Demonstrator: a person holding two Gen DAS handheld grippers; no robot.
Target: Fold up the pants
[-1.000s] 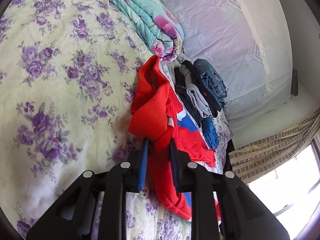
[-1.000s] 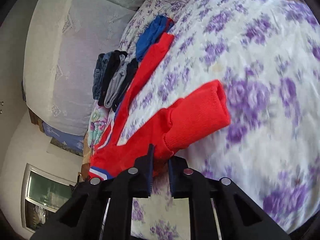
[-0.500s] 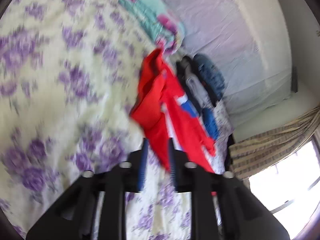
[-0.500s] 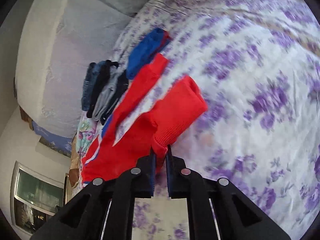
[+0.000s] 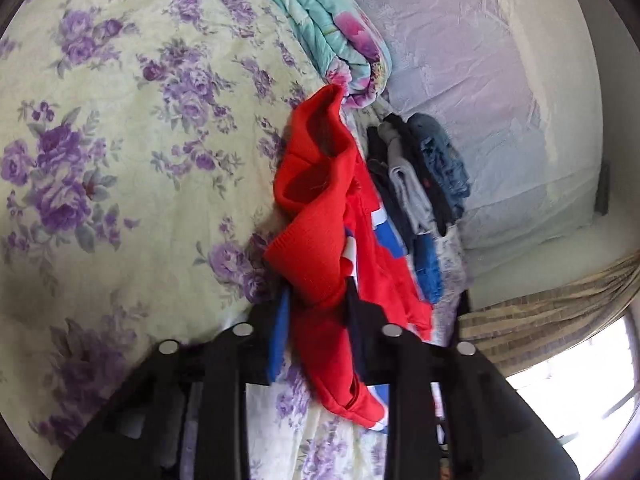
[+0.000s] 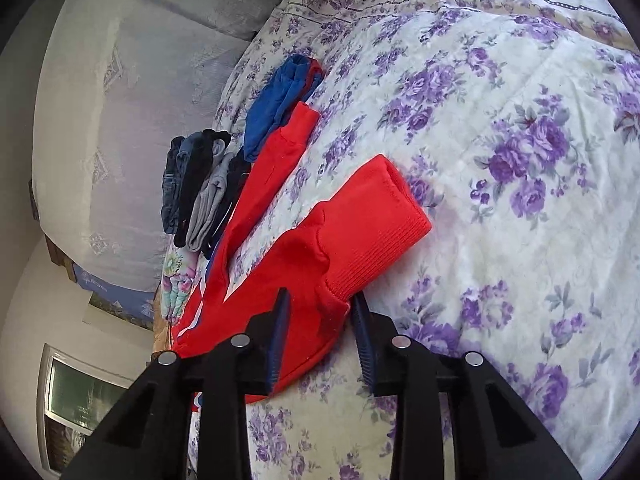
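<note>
Red pants (image 5: 320, 216) with blue and white side stripes lie on a floral bedspread (image 5: 120, 140). In the left wrist view a ribbed cuff and bunched red cloth sit between my left gripper's (image 5: 316, 312) parted jaws. In the right wrist view the pants (image 6: 280, 280) stretch away to the upper left, and a ribbed red cuff (image 6: 372, 224) lies on the bedspread (image 6: 520, 160). My right gripper (image 6: 322, 312) is open, its jaws apart on either side of the cloth below that cuff.
A stack of folded dark, grey and denim clothes (image 5: 420, 176) and a blue garment (image 5: 428, 272) lie beside the pants. A folded teal floral blanket (image 5: 332, 28) lies beyond. A pale headboard (image 5: 500, 100) stands behind; a curtain (image 5: 540, 320) hangs at right.
Both grippers have opened: their jaws were pinched on the red cloth and now stand apart. The pants have settled onto the bed.
</note>
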